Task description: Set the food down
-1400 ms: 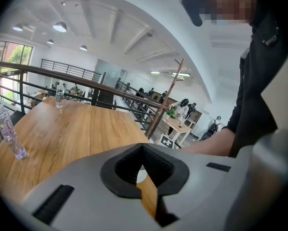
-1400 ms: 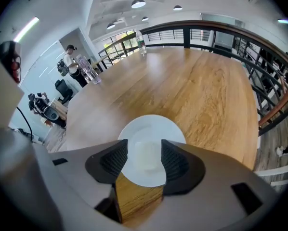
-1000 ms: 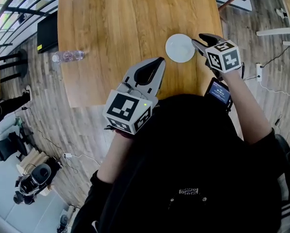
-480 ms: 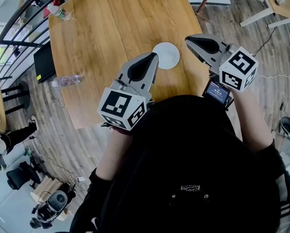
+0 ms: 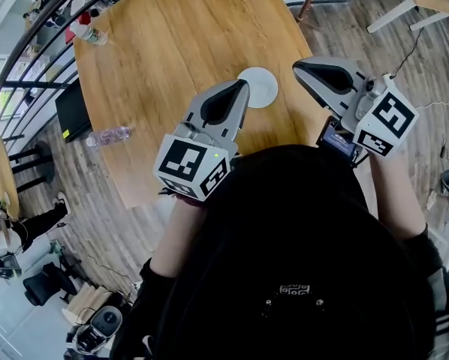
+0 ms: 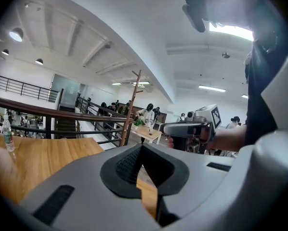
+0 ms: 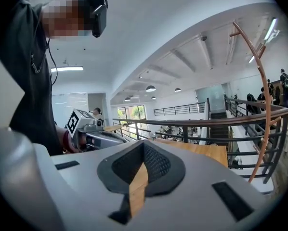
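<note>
Table: a big round-cornered wooden table [image 5: 179, 43] runs from the person out to the far side, with plank flooring around it.
Plate: a small round white plate [image 5: 263, 88] sits on the wood close to the near edge, between the noses of the two tools as seen from above.
Food: the plate's face reads plain white from the head view, and I cannot make out any food on it or in either tool.
Left gripper: the grey two-jaw left gripper [image 5: 243, 87] is clenched, its dark pads meeting at the tips with nothing between them. From above its nose overlaps the plate's left rim, and its own view looks out level over the table.
Right gripper: the matching right gripper [image 5: 299, 69] is also clenched and empty. It lies just right of the plate and clear of it.
Cubes: a marker cube rides at the near end of each tool, left [image 5: 191, 167] and right [image 5: 390, 122].
Bottles: a clear plastic bottle [image 5: 110, 135] lies on its side at the table's left edge. A red-capped bottle [image 5: 88, 30] is at the far left corner.
Other bits: a small lit screen [image 5: 335, 139] shows beneath the right gripper. A flat black panel [image 5: 73, 109] lies just off the table's left side.
Person: a black top fills the near part of the head view.
</note>
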The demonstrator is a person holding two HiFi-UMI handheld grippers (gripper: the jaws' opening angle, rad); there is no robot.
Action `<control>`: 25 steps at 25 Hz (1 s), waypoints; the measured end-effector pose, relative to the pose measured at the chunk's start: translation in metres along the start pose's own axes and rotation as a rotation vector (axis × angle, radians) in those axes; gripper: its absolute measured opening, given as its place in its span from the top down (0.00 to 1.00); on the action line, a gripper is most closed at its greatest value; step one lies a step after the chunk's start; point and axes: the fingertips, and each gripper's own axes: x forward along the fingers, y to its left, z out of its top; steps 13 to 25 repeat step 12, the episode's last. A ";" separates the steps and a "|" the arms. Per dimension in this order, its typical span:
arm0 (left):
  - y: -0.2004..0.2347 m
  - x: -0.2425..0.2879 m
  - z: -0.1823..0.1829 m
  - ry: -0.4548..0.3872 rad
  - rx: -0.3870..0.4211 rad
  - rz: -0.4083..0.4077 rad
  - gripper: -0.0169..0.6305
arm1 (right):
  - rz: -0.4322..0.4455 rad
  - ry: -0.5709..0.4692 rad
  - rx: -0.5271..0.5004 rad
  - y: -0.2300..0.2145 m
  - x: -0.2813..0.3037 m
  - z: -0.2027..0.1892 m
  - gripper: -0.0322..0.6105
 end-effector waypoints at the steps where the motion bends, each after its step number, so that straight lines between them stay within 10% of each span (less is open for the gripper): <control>1: 0.001 -0.001 0.000 0.002 0.002 -0.002 0.98 | 0.001 -0.003 -0.002 0.000 0.002 0.001 0.92; 25: -0.009 0.001 -0.012 0.014 -0.012 -0.012 0.98 | 0.002 -0.002 -0.027 0.003 -0.002 -0.005 0.92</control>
